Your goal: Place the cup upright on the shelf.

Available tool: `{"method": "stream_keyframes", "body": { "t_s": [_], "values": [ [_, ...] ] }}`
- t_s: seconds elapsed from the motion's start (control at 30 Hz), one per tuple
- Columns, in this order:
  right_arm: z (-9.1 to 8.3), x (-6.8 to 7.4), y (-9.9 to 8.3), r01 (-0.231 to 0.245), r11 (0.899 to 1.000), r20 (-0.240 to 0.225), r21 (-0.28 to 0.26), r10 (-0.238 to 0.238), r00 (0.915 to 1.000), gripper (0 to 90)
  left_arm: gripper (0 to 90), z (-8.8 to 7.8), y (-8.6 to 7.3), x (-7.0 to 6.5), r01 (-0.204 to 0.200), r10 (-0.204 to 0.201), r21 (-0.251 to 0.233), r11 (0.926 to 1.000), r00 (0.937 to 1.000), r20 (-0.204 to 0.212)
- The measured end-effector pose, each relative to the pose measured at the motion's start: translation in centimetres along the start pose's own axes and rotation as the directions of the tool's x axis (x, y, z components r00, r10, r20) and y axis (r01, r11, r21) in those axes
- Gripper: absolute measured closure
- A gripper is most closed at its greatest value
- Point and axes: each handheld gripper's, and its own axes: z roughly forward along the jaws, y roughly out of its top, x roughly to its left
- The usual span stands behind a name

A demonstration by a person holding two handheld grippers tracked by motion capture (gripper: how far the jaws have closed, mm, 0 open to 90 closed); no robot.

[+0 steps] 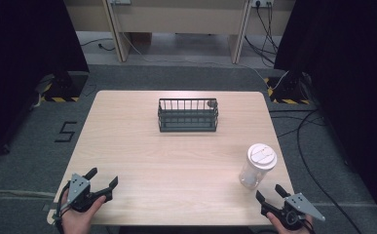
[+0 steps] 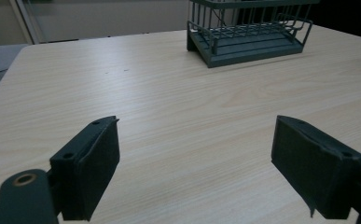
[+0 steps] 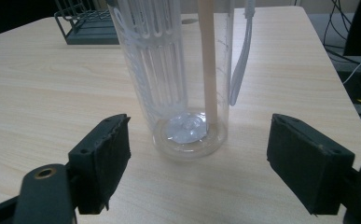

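One table (image 1: 176, 161), pale wood. One wire rack (image 1: 188, 115), dark, at the far middle. One clear plastic bottle (image 1: 257, 165) with white lid, upright near the right front edge, just ahead of the right gripper (image 1: 269, 193). Probably light, stiff, smooth and slippery, tippy; best taken low around the round body. Right gripper spread wide, nothing held; left gripper (image 1: 103, 178) likewise spread, empty, at the left front.

Only readable mark: "5" taped on floor (image 1: 67, 131), left of table (image 1: 127, 146).
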Motion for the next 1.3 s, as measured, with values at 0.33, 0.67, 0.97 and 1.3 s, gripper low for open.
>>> {"method": "stream_keyframes", "body": {
  "t_s": [0.33,0.67,0.97,1.3],
  "values": [
    [0.2,0.7,0.9,-0.002,1.000,0.000,-0.024,0.002,1.0000,18.4,14.7,0.4,-0.2,-0.2,-0.009,0.009,0.017,0.9998,0.9998,0.017],
    [1.3,1.0,2.1,0.065,0.998,-0.014,-0.012,-0.066,0.9977,15.7,14.8,0.9,-0.4,-0.2,-0.001,0.000,0.033,0.9995,0.9999,0.016],
    [3.9,1.2,3.2,0.087,0.996,0.001,0.012,-0.087,0.9962,12.4,14.8,0.9,-0.4,-0.5,0.002,-0.003,0.034,0.9994,0.9997,0.023],
    [5.8,1.3,3.6,0.099,0.995,0.009,0.020,-0.099,0.9950,11.7,14.8,0.9,-0.4,-0.5,-0.001,0.000,0.034,0.9994,0.9997,0.026]
  ]
}}
